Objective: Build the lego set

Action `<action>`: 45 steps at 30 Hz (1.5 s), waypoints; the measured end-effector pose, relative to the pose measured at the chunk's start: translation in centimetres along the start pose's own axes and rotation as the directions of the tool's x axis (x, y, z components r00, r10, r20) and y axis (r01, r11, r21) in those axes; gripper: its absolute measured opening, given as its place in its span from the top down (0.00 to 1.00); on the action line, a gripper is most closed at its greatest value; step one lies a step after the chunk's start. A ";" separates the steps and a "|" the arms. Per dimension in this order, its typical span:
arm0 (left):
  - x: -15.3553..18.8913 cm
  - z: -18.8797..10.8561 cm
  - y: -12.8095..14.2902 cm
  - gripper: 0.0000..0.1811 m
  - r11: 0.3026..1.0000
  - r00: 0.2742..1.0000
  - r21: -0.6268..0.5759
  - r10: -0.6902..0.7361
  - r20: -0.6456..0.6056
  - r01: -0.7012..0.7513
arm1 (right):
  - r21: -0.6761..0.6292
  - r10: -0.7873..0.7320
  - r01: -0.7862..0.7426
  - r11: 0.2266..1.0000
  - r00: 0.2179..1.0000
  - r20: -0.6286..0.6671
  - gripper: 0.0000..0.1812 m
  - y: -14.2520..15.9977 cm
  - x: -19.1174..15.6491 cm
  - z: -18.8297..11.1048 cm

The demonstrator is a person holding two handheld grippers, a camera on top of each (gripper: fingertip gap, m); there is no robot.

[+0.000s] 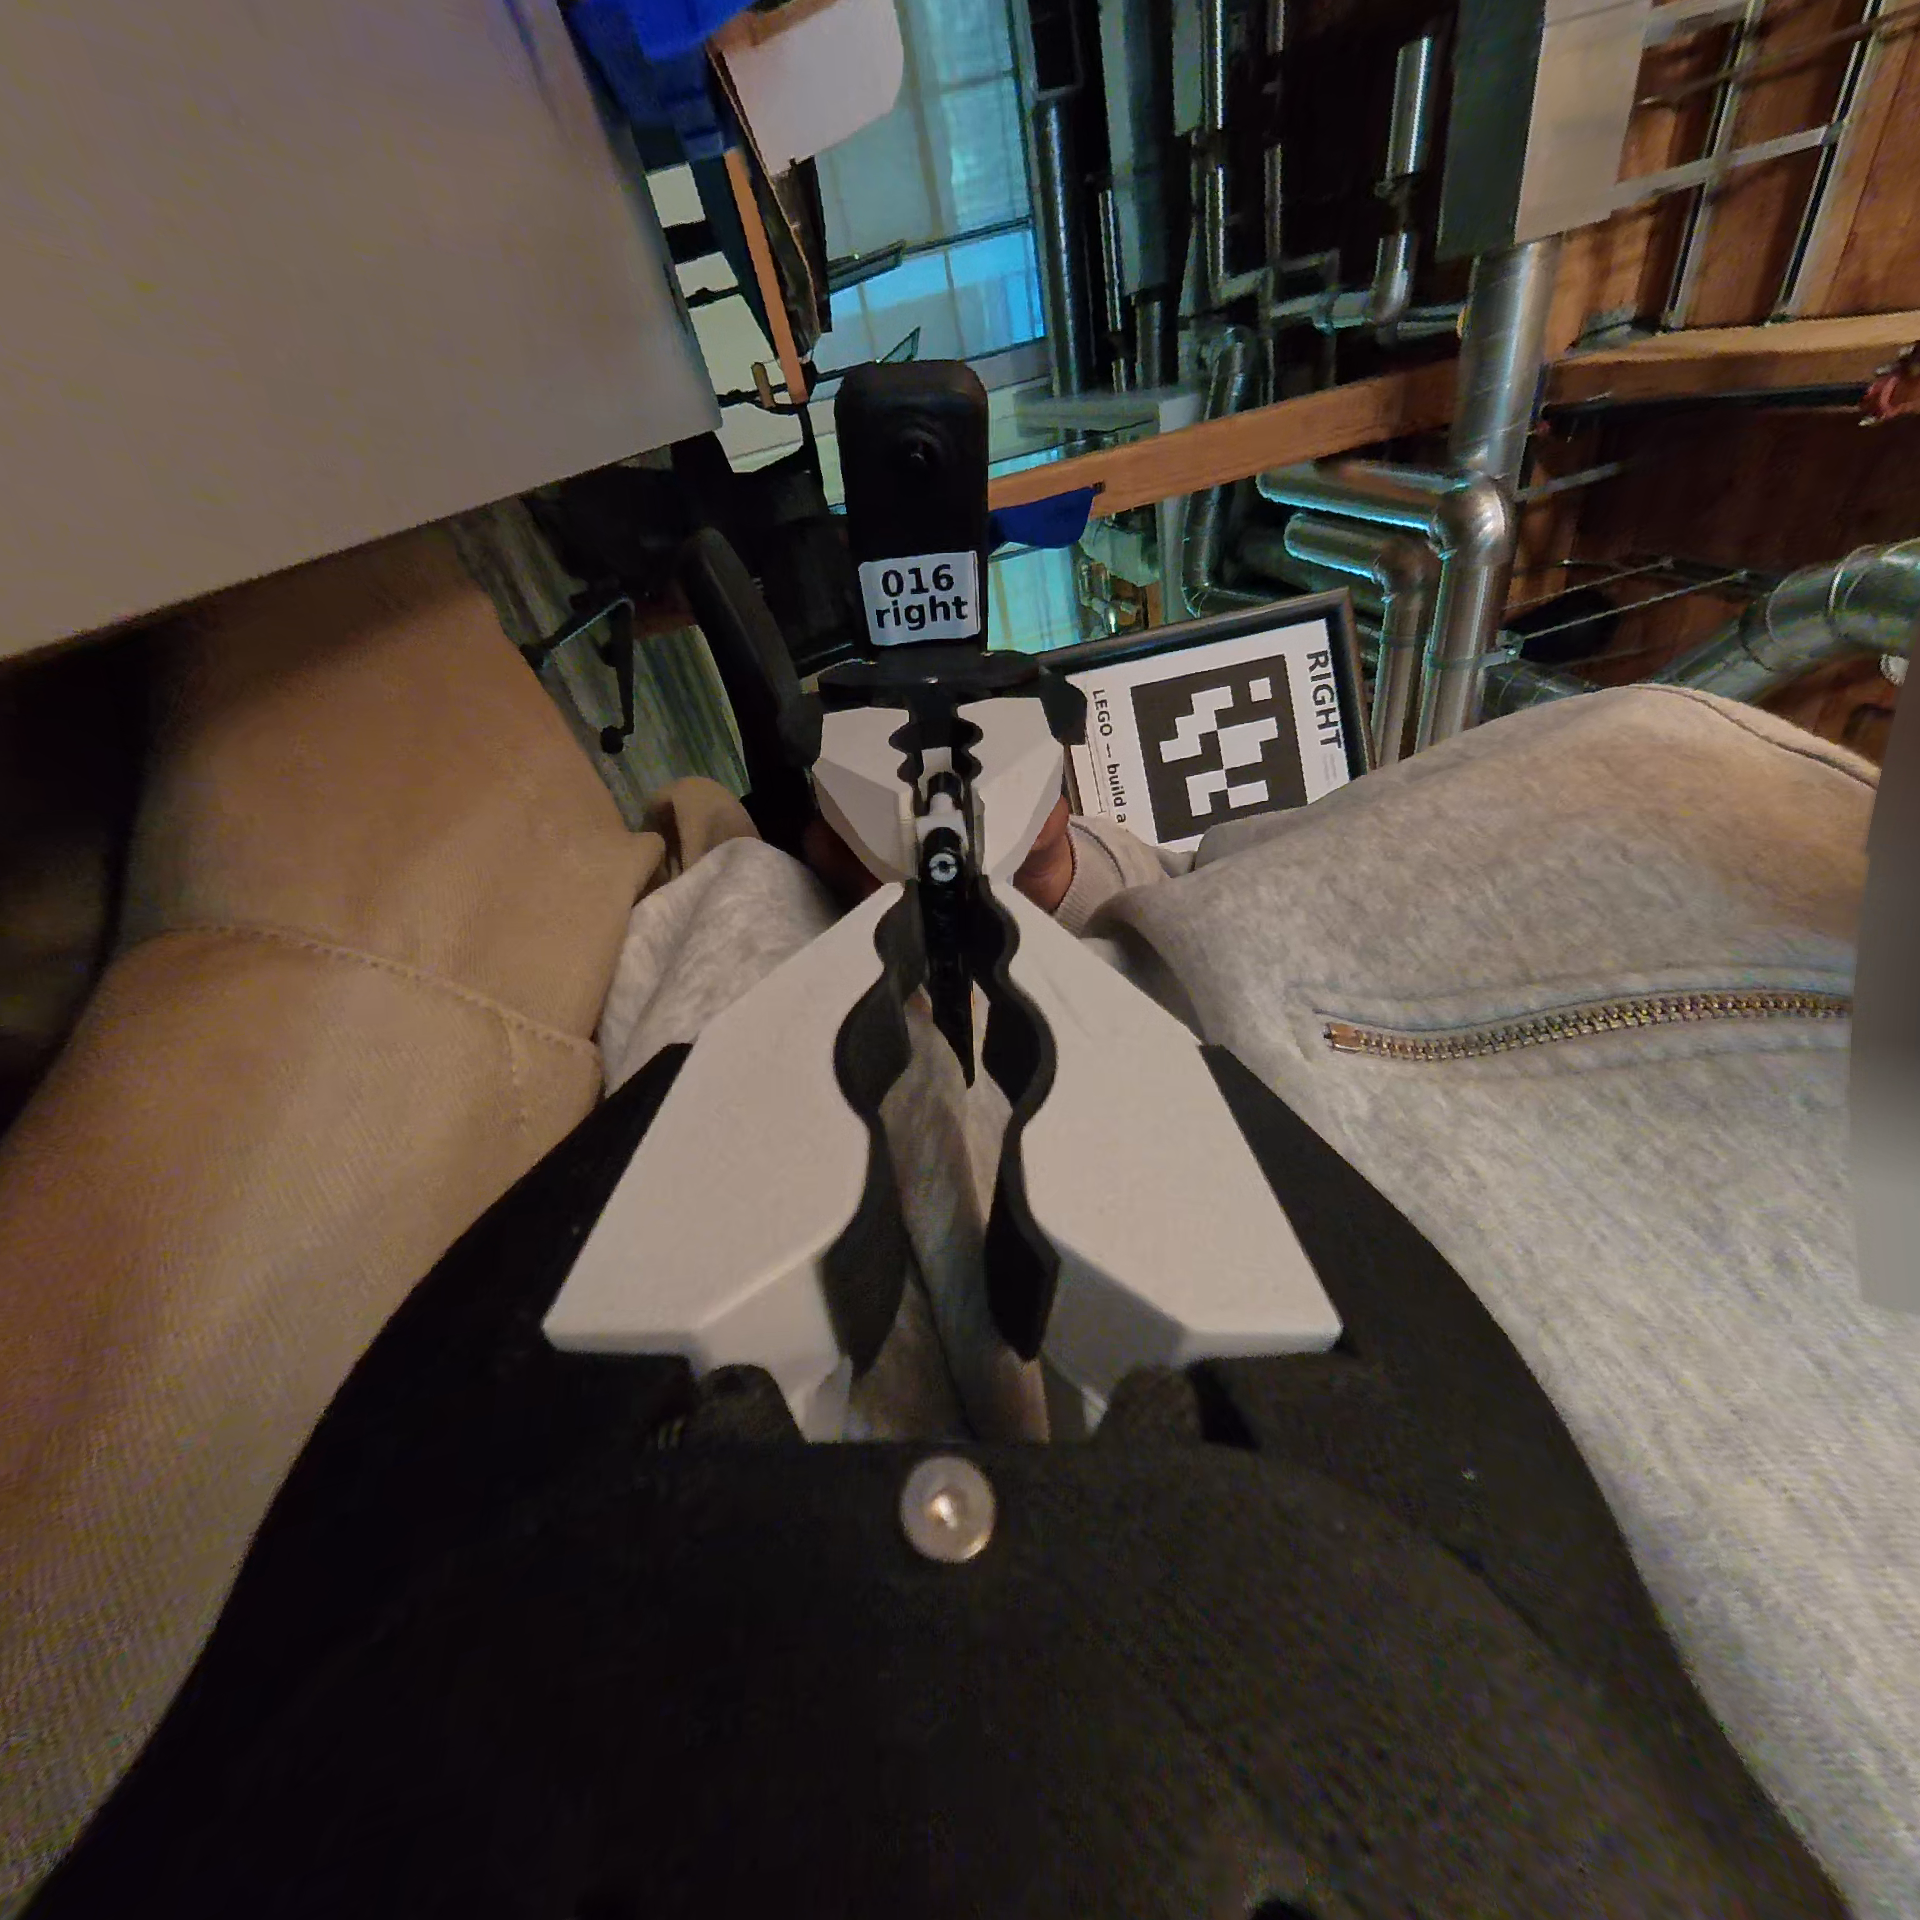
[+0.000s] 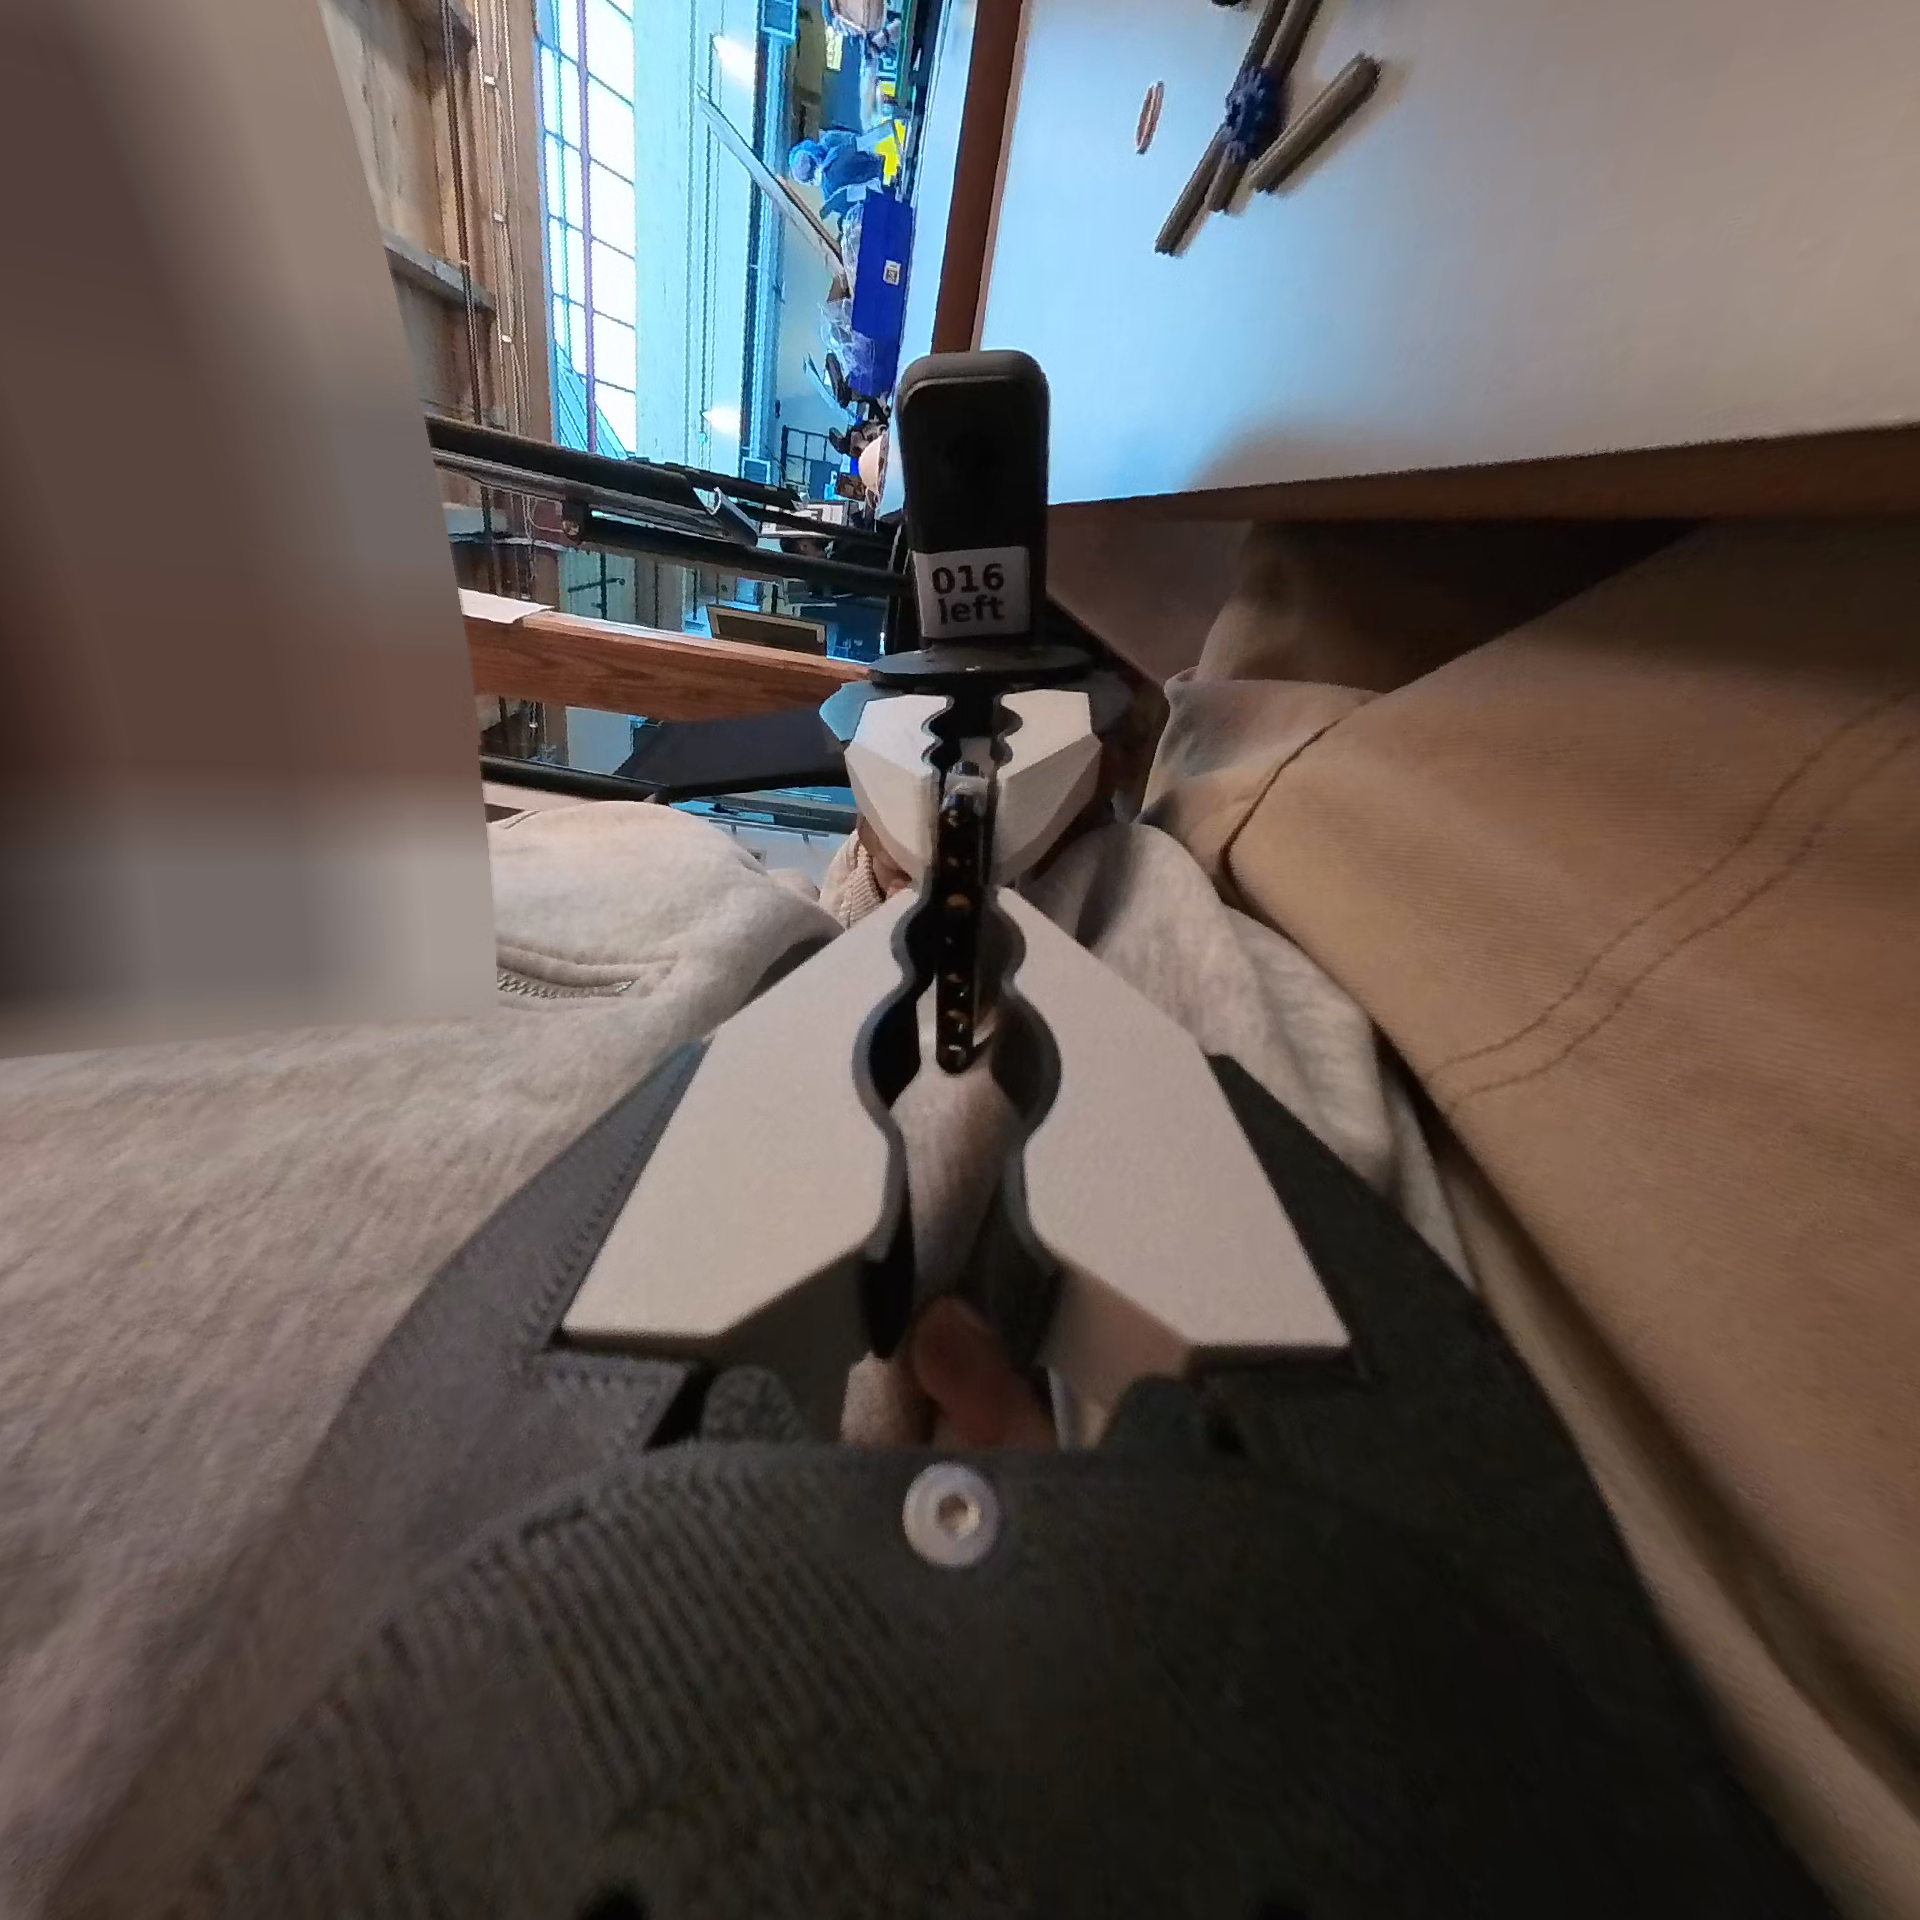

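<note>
Left tool (image 1: 943, 914): I'm clamping it on the black beam (image 1: 951, 977).
Right tool (image 2: 961, 935): gripping the same beam, from twelve o'clock.

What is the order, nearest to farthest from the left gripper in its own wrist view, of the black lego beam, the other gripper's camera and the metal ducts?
1. Black lego beam: in the left gripper.
2. Camera: straight ahead, on the right gripper.
3. Metal ducts: background, right.

A blurred patch (image 2: 239, 499) covered the right wrist view's upper left, and the table's (image 2: 1455, 312) loose pieces (image 2: 1262, 135) were too small to identify.
</note>
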State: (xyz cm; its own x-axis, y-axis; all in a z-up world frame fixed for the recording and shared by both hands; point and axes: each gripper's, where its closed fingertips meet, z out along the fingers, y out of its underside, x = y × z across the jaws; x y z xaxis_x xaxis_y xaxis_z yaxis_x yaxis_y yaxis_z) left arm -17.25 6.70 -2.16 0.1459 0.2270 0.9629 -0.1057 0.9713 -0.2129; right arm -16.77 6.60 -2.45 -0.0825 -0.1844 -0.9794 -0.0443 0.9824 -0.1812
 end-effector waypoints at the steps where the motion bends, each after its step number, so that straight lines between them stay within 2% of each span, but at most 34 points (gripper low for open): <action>1: 0.0 0.0 0.0 0.97 1.000 1.000 0.000 0.000 0.000 0.000 | -0.002 0.000 0.000 1.000 1.000 0.001 0.97 0.0 0.0 0.0; 8: 0.0 0.0 0.0 0.97 1.000 1.000 0.002 -0.002 -0.001 0.002 | -0.006 -0.035 0.035 0.999 0.999 -0.014 0.97 0.1 0.0 0.1; 13: -0.1 0.0 -0.3 0.97 1.000 1.000 0.006 -0.005 0.004 0.005 | -0.005 -0.099 0.099 0.995 0.992 -0.081 0.98 -0.3 0.1 0.3; 22: 0.2 0.0 -0.2 0.97 1.000 1.000 0.000 0.001 -0.007 -0.001 | 0.001 -0.111 0.112 0.994 0.990 -0.084 0.97 -0.4 -0.2 0.4; 25: 0.2 0.0 -0.3 0.97 1.000 1.000 0.001 0.003 -0.005 -0.003 | 0.003 -0.110 0.110 0.994 0.991 -0.080 0.96 -0.5 -0.3 0.4; 27: 0.2 0.0 -0.3 0.97 1.000 1.000 0.004 0.001 -0.006 0.000 | 0.018 -0.103 0.104 0.994 0.992 -0.075 0.91 -0.8 -0.4 0.2; 31: 0.2 0.0 -0.3 0.97 1.000 1.000 0.002 -0.003 -0.007 0.003 | 0.063 -0.084 0.088 0.994 0.994 -0.068 0.91 -1.7 -0.5 -0.2; 34: 0.2 0.0 -0.3 0.97 1.000 1.000 0.000 -0.002 -0.006 0.002 | 0.064 -0.075 0.080 0.995 0.995 -0.072 0.91 -1.8 -0.2 -0.3; 37: 0.1 0.0 -0.3 0.97 1.000 1.000 -0.002 -0.005 -0.005 0.004 | 0.065 -0.063 0.067 0.996 0.996 -0.065 0.97 -1.8 -0.1 -0.3; 45: 0.1 0.1 -0.1 0.98 0.999 1.000 -0.032 0.006 0.011 -0.006 | 0.038 -0.079 0.082 0.996 0.995 -0.065 0.98 -1.6 -0.2 -0.3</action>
State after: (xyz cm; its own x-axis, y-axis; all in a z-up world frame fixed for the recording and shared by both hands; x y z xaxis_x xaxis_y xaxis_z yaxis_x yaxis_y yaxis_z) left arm -17.33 6.66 -2.05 0.1344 0.2324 0.9633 -0.0750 0.9717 -0.2240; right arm -17.00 5.02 -1.96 -0.1429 -0.2629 -0.9542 -0.0135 0.9645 -0.2637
